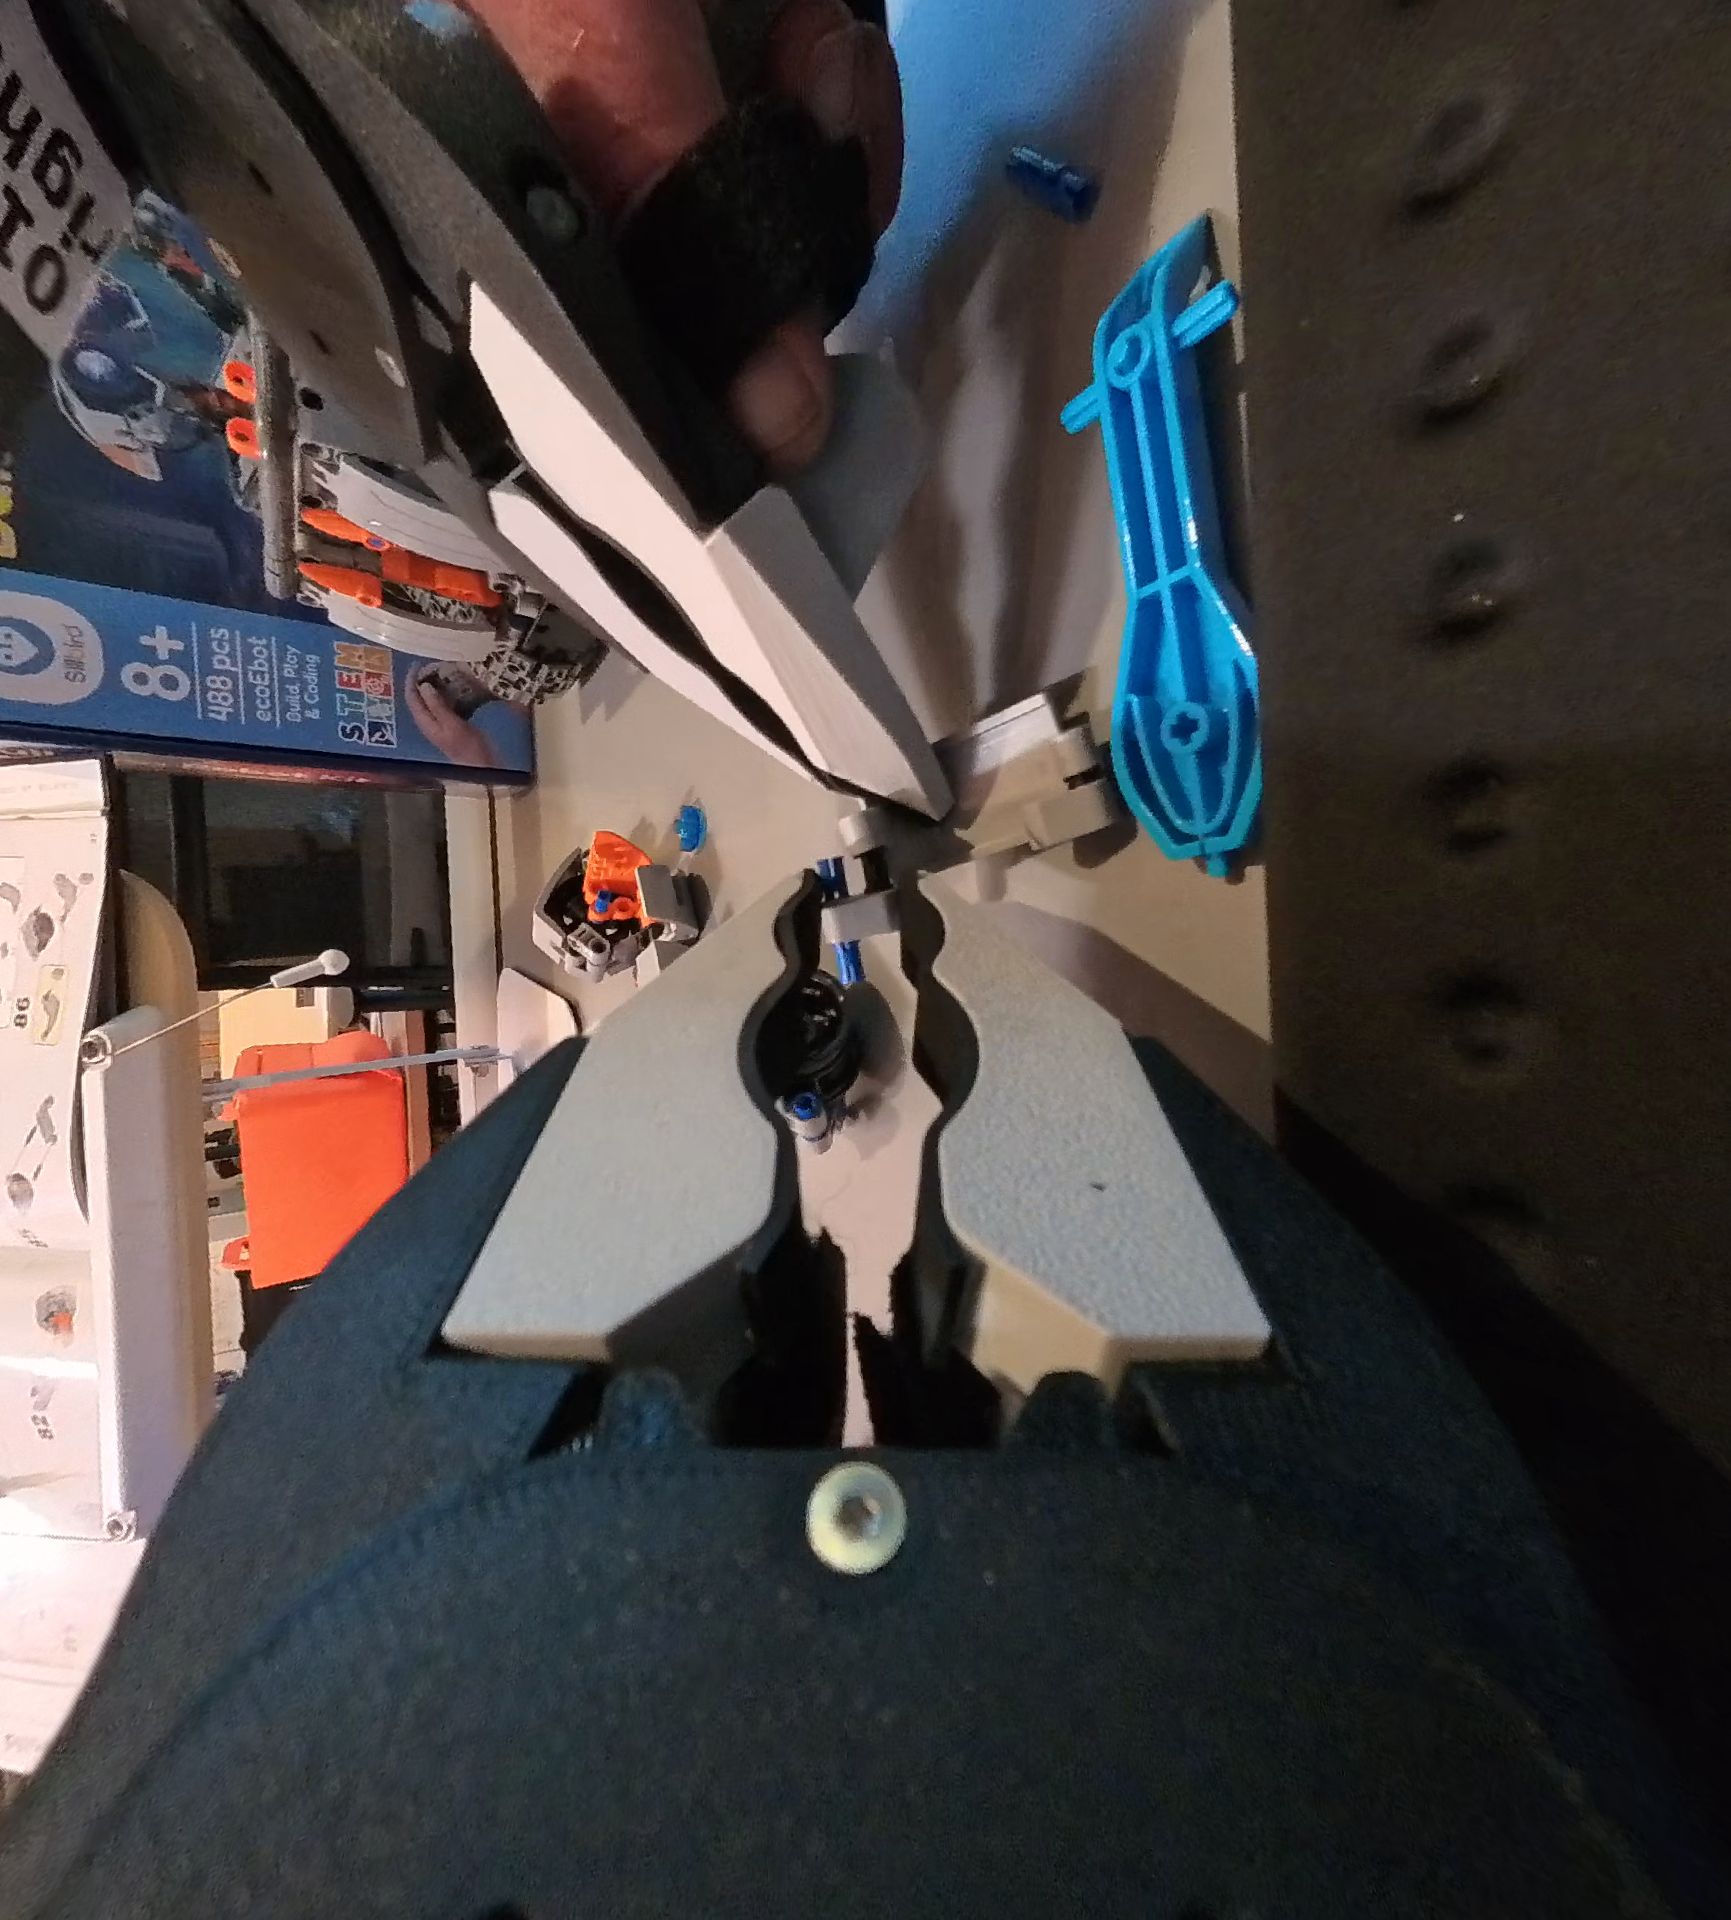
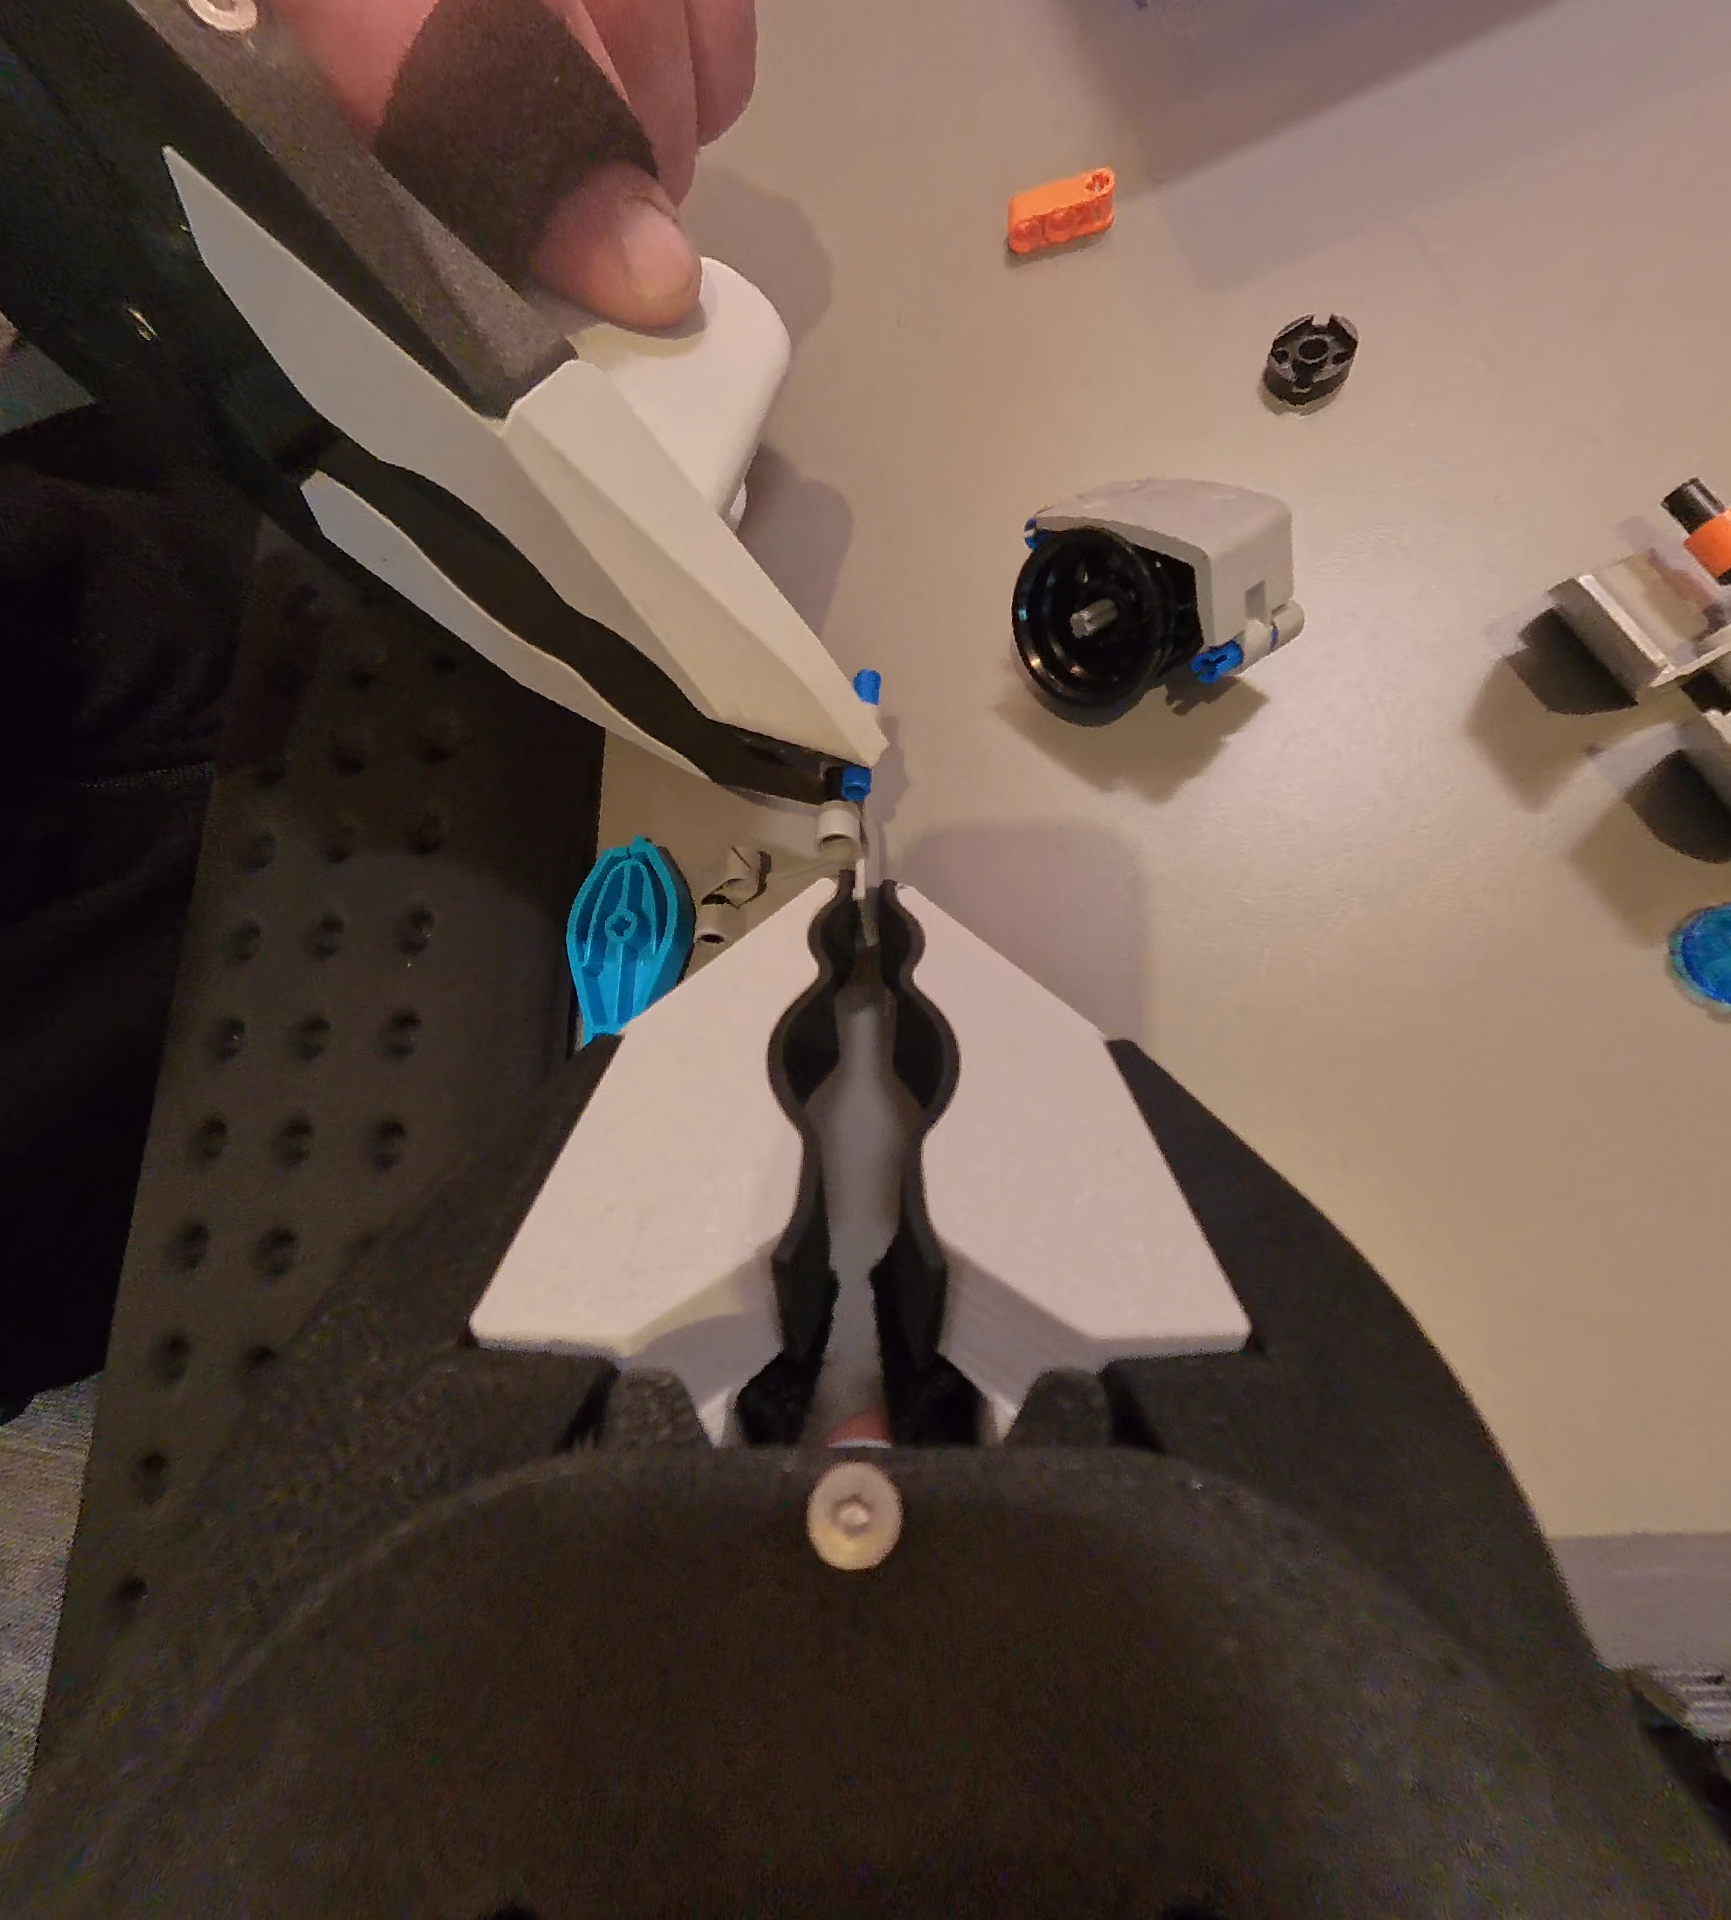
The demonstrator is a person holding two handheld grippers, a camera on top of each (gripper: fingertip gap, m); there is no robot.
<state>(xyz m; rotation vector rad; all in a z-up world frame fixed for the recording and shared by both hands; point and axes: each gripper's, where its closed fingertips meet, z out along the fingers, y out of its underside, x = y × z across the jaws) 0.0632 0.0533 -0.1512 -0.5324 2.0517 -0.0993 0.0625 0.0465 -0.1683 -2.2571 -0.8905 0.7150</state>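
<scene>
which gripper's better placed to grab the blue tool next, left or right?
Right, likely. The blue tool lies just beside the right gripper, next to the grey part it pinches. The left gripper sits farther off, pinching a grey connector. Both are occupied.

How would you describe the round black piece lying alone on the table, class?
Start at the beige table. Find the grey-hooded black wheel assembly, then look beyond it. The small round black piece sits near the orange beam: flat, dark, nothing attached.
</scene>
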